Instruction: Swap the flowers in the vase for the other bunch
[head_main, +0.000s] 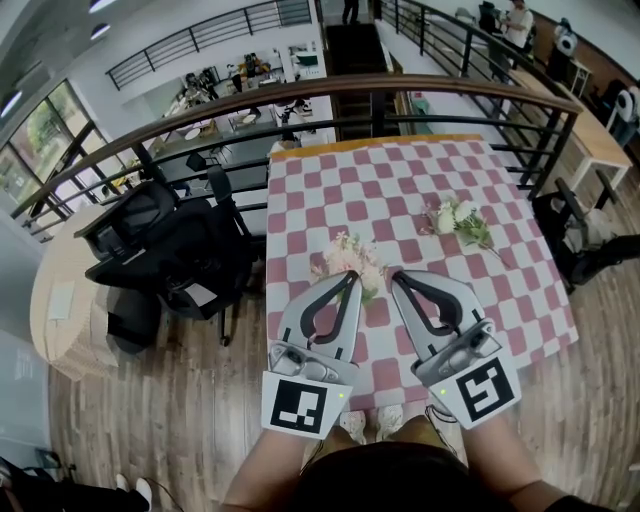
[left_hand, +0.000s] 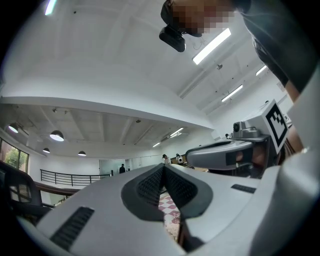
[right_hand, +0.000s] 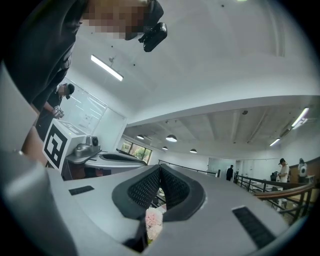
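Note:
A bunch of pale pink flowers (head_main: 348, 260) stands near the front of the checked table (head_main: 400, 180); whatever holds it is hidden beneath the blooms. A second bunch, white blooms with green leaves (head_main: 458, 220), lies flat on the cloth further back to the right. My left gripper (head_main: 353, 276) is shut, its tips just beside the pink bunch on its near side. My right gripper (head_main: 396, 276) is shut too, tips a little to the right of that bunch. In the left gripper view the jaws (left_hand: 163, 168) meet with nothing between them. The right gripper's jaws (right_hand: 160, 168) also meet, with a pink bloom (right_hand: 154, 220) below them.
A curved wooden handrail on black bars (head_main: 300, 100) runs behind the table, with a lower floor beyond. Black office chairs (head_main: 170, 250) crowd the table's left side. A dark bag (head_main: 590, 255) lies on the floor at the right. The person's shoes (head_main: 370, 422) stand at the table's near edge.

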